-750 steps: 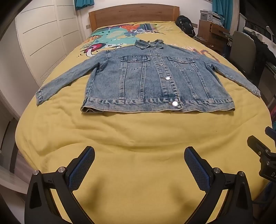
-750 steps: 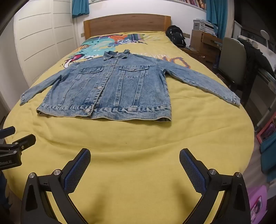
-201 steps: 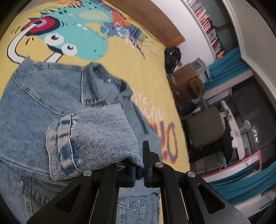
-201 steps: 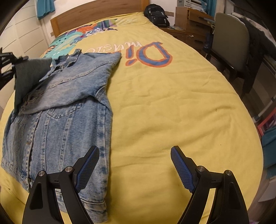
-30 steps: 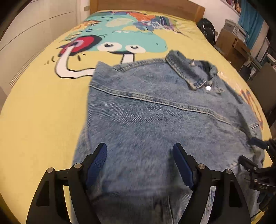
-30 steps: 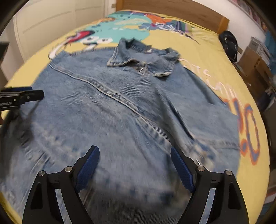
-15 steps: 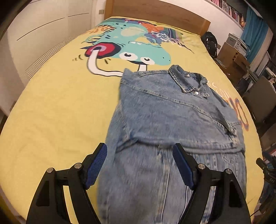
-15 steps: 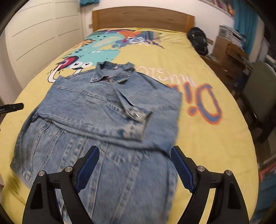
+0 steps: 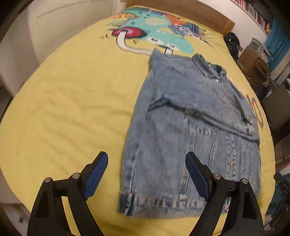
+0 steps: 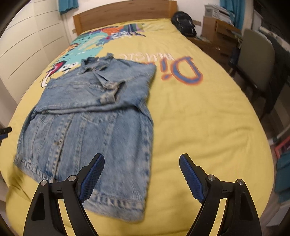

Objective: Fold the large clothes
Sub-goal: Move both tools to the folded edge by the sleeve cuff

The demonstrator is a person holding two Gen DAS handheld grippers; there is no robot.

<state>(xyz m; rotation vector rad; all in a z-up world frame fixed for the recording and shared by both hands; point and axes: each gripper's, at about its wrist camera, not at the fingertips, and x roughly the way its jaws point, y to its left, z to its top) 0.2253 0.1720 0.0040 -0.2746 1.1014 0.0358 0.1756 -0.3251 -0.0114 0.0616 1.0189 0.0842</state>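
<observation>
Both tongs above a denim jacket on the bed.

The left tongs (image 9: 146,172) are spreading wider with nothing clamped; the right tongs (image 10: 141,170) stand released and bare. Beyond them the jacket (image 10: 90,118) lies flat on the yellow bed (image 10: 199,118), sleeves folded across its chest, collar toward the headboard (image 10: 125,12).

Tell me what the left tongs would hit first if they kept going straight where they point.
Probably the denim jacket, near its left edge above the hem, with the yellow bedspread beside it. The left tongs are opening and empty; depth is unclear.
</observation>
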